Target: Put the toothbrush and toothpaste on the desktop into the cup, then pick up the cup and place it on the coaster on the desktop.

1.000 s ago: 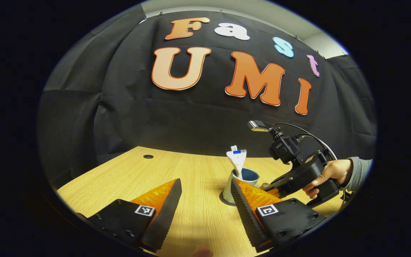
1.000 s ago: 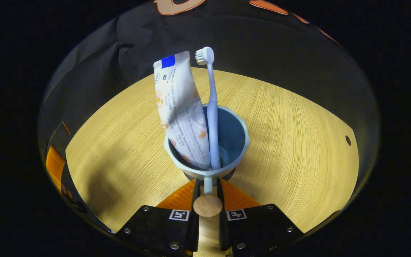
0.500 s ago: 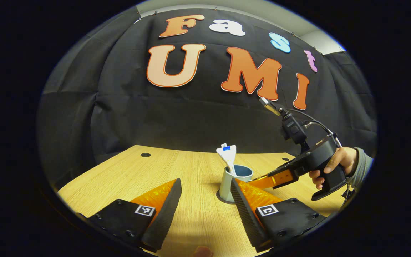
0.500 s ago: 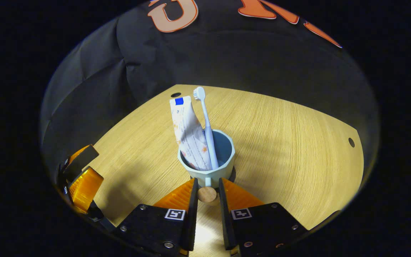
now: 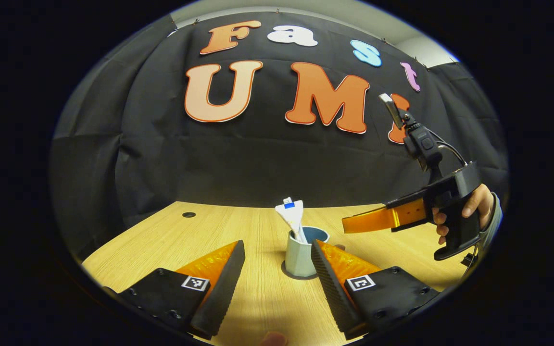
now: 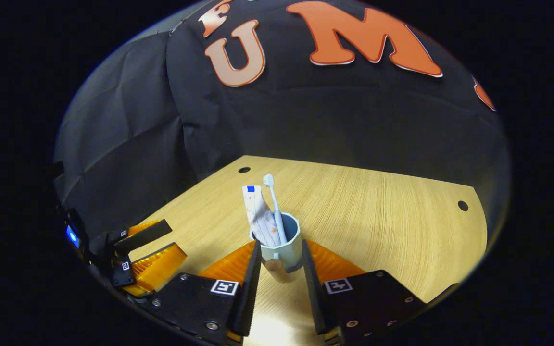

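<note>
In the left gripper view, the cup (image 5: 300, 252) stands upright on the coaster (image 5: 290, 274) on the counter (image 5: 258, 298), with the toothpaste (image 5: 292, 217) leaning out of it. The left hand-held gripper (image 5: 277, 278) hangs in front of the cup, its 2 fingers wide apart and empty; the right hand-held gripper (image 5: 354, 225) hangs above and right of the cup, touching nothing. In the right gripper view, toothbrush (image 6: 274, 206) and toothpaste sit in the cup. The right hand-held gripper (image 6: 277, 283) has its fingers apart beside the cup's handle, gripping nothing. Placement looks done; a good finish means backing straight away from the cup without clipping its handle.
</note>
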Tool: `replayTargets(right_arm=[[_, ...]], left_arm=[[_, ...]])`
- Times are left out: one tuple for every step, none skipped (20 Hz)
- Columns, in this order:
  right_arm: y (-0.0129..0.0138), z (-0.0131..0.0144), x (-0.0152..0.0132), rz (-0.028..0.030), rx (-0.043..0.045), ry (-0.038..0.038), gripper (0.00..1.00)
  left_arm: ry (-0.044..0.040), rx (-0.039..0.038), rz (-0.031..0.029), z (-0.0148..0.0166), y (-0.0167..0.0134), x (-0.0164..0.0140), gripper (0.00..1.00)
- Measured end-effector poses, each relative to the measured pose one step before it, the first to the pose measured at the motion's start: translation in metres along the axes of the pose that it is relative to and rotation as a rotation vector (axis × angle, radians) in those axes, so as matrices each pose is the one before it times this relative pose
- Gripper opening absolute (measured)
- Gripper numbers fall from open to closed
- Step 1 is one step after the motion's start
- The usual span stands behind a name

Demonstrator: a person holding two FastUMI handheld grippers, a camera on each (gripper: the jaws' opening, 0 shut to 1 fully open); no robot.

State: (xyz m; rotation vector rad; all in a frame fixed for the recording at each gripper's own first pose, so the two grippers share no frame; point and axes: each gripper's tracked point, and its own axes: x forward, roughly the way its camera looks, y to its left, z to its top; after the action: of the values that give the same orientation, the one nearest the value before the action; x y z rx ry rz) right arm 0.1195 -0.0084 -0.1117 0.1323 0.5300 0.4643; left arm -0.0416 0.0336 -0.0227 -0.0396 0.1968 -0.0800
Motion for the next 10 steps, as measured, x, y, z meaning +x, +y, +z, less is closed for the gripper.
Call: replayTargets(right_arm=[[-0.0055, 0.00488, -0.00369, -0.01462, -0.0073, -0.02834, 0.53], [-0.00513, 0.0037, -0.00549, -0.0117, -0.01151, -0.02791, 0.6], [-0.00413, 0.00275, -0.00427, -0.00947, -0.00988, -0.02732, 0.63], [-0.00217, 0.0019, -0.00542, -0.00303, -0.0121, -0.02555, 0.69], [-0.00156, 0.00155, -0.00479, -0.00301, -0.01343, -0.0302, 0.71], [-0.00361, 0.00157, -0.00492, -0.00913, -0.01486, -0.03129, 0.74], [-0.00585, 0.00232, -0.00586, -0.01576, -0.01488, -0.03118, 0.76], [-0.00501, 0.00226, -0.00633, -0.0158, -0.01619, -0.02558, 0.78], [-0.00529, 0.0009, -0.00514, -0.01842, -0.01535, -0.02473, 0.79], [-0.00557, 0.0015, -0.00561, -0.02228, -0.0119, -0.02055, 0.81]], left_arm=[[-0.00443, 0.0051, -0.00296, 0.00251, -0.00284, 0.00192, 0.87], [-0.00467, 0.005, -0.002, 0.00279, -0.00427, 0.00131, 0.88], [-0.00638, 0.00489, -0.0016, 0.00333, -0.00311, 0.00225, 0.88], [-0.00571, 0.00495, -0.00066, 0.00255, -0.00231, 0.00143, 0.88], [-0.00946, 0.00816, 0.0082, 0.00356, -0.00187, 0.00116, 0.88], [-0.00694, 0.00769, 0.00193, 0.00303, -0.00215, 0.00091, 0.88], [-0.00719, 0.00641, -0.00122, 0.00332, -0.00462, 0.00102, 0.88], [-0.00789, 0.00402, -0.00074, 0.00238, -0.00276, 0.0026, 0.88], [-0.007, 0.00278, -0.00474, 0.00351, -0.0056, 0.00036, 0.88], [-0.00727, 0.00317, -0.00194, 0.00294, -0.00362, 0.00013, 0.88]])
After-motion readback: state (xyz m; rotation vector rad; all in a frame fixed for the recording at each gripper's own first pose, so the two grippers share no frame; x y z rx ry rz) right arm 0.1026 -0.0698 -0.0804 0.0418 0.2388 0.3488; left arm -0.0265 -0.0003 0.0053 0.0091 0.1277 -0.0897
